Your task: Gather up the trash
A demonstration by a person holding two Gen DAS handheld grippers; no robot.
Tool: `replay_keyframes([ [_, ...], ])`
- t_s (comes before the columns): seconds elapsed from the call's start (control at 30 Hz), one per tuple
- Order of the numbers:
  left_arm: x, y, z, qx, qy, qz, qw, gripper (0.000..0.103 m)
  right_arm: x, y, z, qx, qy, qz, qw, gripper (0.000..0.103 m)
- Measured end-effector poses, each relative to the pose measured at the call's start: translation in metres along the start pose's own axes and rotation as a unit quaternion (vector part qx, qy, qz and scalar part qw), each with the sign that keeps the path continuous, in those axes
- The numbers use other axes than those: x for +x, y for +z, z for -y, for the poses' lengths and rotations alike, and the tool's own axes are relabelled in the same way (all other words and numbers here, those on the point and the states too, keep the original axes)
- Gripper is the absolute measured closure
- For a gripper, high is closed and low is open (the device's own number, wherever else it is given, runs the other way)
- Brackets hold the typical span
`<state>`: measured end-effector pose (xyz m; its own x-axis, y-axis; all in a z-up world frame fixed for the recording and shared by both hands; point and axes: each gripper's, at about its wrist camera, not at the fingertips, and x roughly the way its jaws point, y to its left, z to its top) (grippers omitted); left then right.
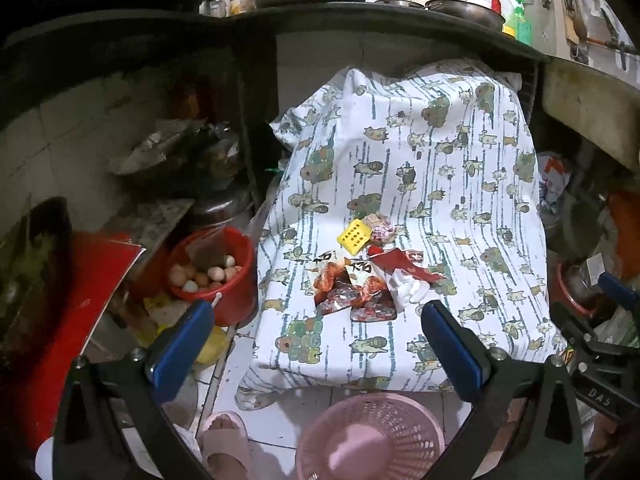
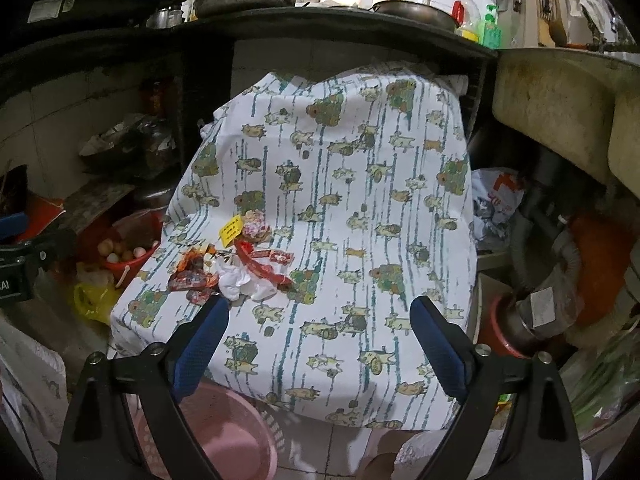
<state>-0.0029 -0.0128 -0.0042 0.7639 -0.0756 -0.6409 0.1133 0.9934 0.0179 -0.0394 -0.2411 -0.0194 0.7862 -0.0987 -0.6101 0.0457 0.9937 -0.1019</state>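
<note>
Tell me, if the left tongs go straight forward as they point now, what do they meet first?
Probably the pile of red snack wrappers on the patterned cloth, between the open left tongs; depth is uncertain.

The pink basket [image 1: 370, 440] was cut off by the lower edge below the patterned cloth [image 1: 420, 160]; print on the yellow wrapper [image 1: 354, 233] was unreadably small.
</note>
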Motion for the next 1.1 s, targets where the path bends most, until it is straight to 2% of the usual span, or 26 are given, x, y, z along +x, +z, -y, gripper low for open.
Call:
replay_keyframes([
  [0.17, 0.0022, -0.0007, 0.0041, 0.016, 0.005, -0.007, 0.9998, 0.000, 0.0023, -0.0006, -0.0009, 0.000, -0.009, -0.002, 1.000, 0.008],
  [0.23, 0.0030, -0.0030, 0.0059, 0.019, 0.006, -0.011, 0.9997, 0.000, 0.0034, -0.0006, -0.0006, 0.001, -0.008, -0.006, 1.000, 0.000],
  [0.43, 0.0010, -0.0041, 0.0079, 0.018, -0.002, -0.012, 0.9998, 0.000, 0.0036, 0.0002, -0.0001, -0.001, -0.010, 0.000, 1.000, 0.000],
  [0.63, -0.0036, -0.0018, 0.0059, 0.013, 0.003, 0.001, 0.9999, 0.000, 0.0062, -0.0002, -0.0001, 0.001, -0.014, -0.002, 1.000, 0.000],
  [1.1, -0.0018, -0.0004, 0.0001, 0.003, 0.009, 0.005, 0.9999, 0.000, 0.0050, -0.0019, -0.0013, 0.001, -0.015, -0.001, 1.000, 0.000],
])
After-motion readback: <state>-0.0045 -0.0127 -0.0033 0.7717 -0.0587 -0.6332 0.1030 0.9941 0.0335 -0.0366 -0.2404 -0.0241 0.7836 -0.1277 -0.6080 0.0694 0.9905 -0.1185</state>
